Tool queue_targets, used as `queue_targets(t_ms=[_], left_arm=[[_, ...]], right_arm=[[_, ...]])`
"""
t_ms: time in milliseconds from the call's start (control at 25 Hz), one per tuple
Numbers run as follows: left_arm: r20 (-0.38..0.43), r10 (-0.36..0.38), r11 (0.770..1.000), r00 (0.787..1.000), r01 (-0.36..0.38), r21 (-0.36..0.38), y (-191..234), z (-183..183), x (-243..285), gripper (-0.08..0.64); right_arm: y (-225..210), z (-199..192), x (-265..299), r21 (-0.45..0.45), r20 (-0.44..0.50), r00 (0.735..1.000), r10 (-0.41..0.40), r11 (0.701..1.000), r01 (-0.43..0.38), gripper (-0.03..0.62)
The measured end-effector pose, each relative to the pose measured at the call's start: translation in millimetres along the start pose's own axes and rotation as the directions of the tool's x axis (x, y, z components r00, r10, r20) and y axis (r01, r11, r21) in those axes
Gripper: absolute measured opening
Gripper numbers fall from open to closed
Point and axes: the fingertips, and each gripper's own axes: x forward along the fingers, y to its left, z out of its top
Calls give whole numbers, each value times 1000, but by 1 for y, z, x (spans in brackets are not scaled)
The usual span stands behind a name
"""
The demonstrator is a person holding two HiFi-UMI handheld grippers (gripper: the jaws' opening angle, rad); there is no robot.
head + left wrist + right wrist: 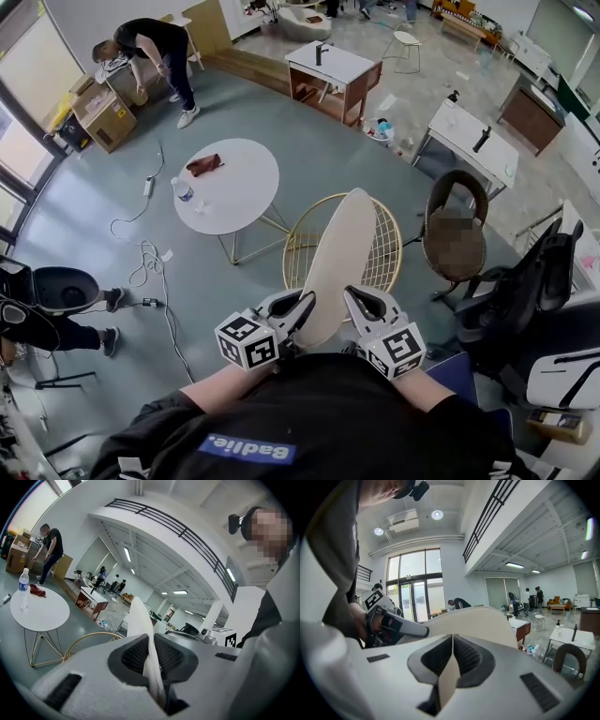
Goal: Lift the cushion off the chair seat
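A round cream cushion [336,264] hangs tilted on edge above the gold wire chair [384,251], clear of its seat. My left gripper [302,309] is shut on the cushion's near left rim, and my right gripper [352,302] is shut on its near right rim. In the left gripper view the cushion [140,620] runs as a thin white edge up from between the jaws of the left gripper [153,663]. The right gripper view shows the cushion [478,623] broad side on, its rim pinched in the right gripper [451,663], with the left gripper [401,625] on the far rim.
A round white table [230,187] with a water bottle [184,190] and a red cloth stands left of the chair. A brown wicker chair [455,230] and a black office chair [530,281] are at the right. Cables [155,272] trail on the floor. A person [155,56] bends over boxes at the back left.
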Motion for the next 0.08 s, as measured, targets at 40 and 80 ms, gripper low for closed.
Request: queue_targets(t_ms=[40, 80], left_arm=[[0, 0, 1000, 1000, 0, -1, 0, -1, 0, 49], [0, 0, 1000, 1000, 0, -1, 0, -1, 0, 49]], right_arm=[[0, 0, 0, -2, 3, 1000, 2, 1000, -2, 34], [0, -1, 0, -4, 6, 1000, 4, 1000, -4, 34]])
